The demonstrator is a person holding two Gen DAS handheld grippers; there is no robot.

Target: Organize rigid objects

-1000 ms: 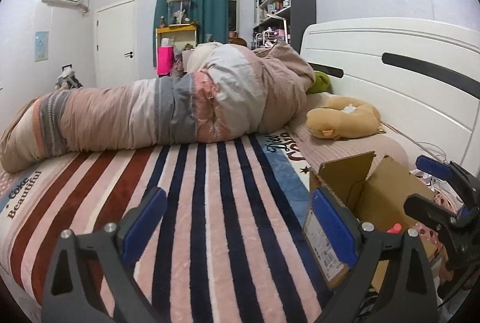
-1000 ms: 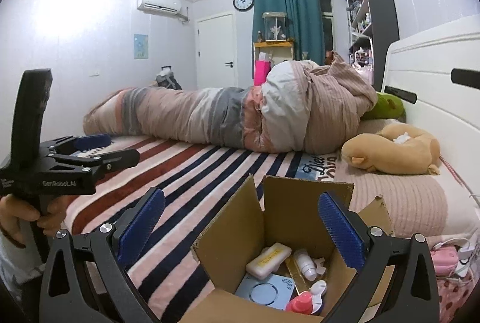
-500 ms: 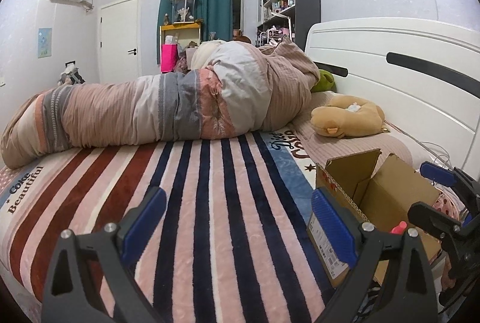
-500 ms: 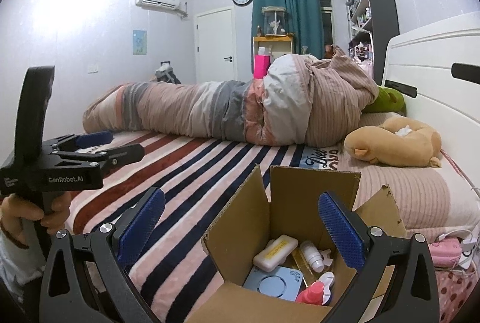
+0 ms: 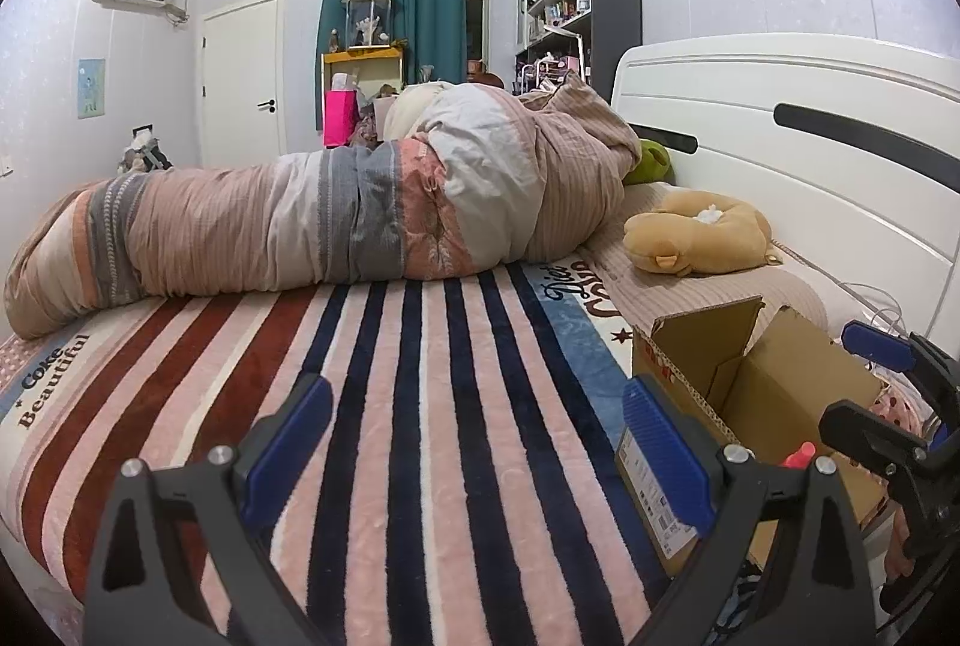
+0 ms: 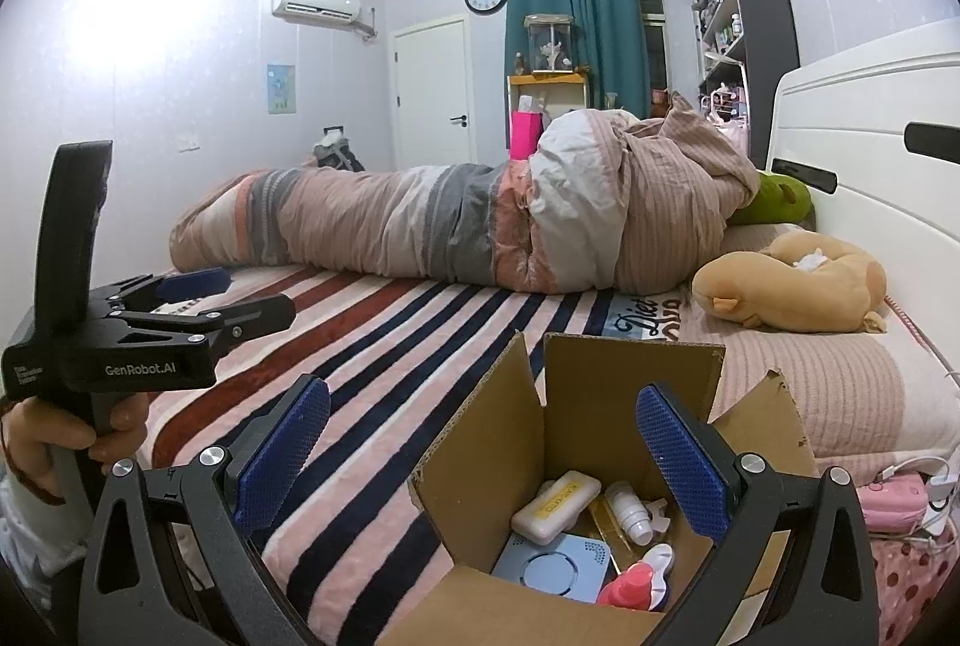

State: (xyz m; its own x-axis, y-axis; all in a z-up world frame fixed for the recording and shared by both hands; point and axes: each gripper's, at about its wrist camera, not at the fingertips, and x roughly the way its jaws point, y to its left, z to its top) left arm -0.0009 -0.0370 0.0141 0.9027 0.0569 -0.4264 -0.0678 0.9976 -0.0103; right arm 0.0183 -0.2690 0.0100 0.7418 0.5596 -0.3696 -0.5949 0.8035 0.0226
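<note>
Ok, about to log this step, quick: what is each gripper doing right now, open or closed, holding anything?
Left gripper: open, empty, above the striped blanket.
Right gripper: open, empty, over the cardboard box.

Both tools share one build: black plastic frames with triangular cut-outs, silver screws at the finger joints, and blue textured pads. The left gripper appears in the right wrist view at nine o'clock, its body printed "GenRobot.AI" in white. The right gripper matches. A hand wears a pale sleeve.
</note>
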